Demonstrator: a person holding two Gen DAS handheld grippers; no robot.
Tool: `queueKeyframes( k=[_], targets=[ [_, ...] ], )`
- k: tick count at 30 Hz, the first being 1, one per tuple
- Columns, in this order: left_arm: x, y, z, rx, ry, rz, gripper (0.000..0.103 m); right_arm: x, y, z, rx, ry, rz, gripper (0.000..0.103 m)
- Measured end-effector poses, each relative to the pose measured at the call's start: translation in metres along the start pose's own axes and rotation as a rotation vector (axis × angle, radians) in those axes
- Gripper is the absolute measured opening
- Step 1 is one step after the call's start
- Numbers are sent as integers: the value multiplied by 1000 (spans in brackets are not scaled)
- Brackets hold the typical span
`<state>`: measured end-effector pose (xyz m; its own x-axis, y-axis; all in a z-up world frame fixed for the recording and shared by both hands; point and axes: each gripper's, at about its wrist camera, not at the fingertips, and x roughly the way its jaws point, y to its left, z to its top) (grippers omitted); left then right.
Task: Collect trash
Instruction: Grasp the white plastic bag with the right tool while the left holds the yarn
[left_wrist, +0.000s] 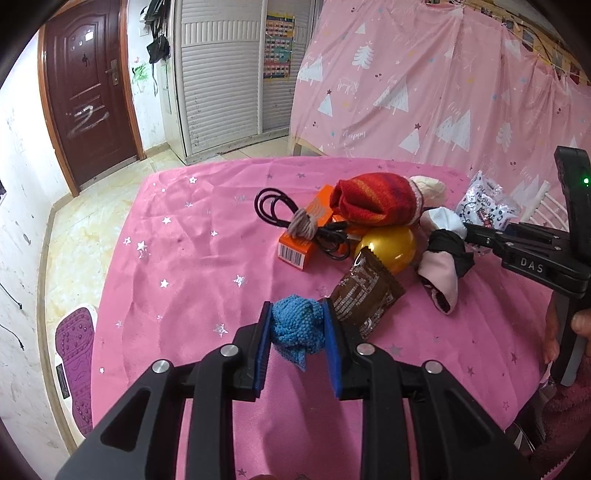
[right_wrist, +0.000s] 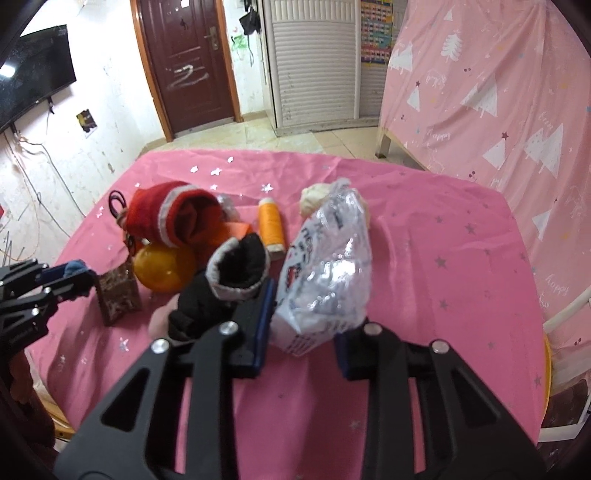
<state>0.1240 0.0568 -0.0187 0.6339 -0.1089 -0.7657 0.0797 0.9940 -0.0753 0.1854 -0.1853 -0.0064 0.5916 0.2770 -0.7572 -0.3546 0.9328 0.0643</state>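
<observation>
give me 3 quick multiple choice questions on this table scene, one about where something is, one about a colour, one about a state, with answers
1. Where does the brown wrapper lie?
A. on the floor
B. on the pink tablecloth, beside the yellow ball
C. on the door handle

2. What colour is the knitted wad in the left gripper?
A. blue
B. green
C. white

3. What is the right gripper doing?
A. hanging open over bare cloth
B. shut on the silver-white packet
C. shut on the orange spool

Answers: 1 B, the wrapper rests on the cloth next to the ball. 2 A, the blue knitted wad sits between the pads. 3 B, the pads pinch the packet's lower edge.
</observation>
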Motion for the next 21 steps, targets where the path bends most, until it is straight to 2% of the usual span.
queueKeyframes(
  k=[14, 21],
  targets=[
    [-32, -28, 13, 53, -55, 24, 20, -21, -32, -7, 46, -49, 5, 27],
    [-32, -54, 19, 91, -58, 17, 20, -33, -55, -14, 79, -74, -5, 27]
  ],
)
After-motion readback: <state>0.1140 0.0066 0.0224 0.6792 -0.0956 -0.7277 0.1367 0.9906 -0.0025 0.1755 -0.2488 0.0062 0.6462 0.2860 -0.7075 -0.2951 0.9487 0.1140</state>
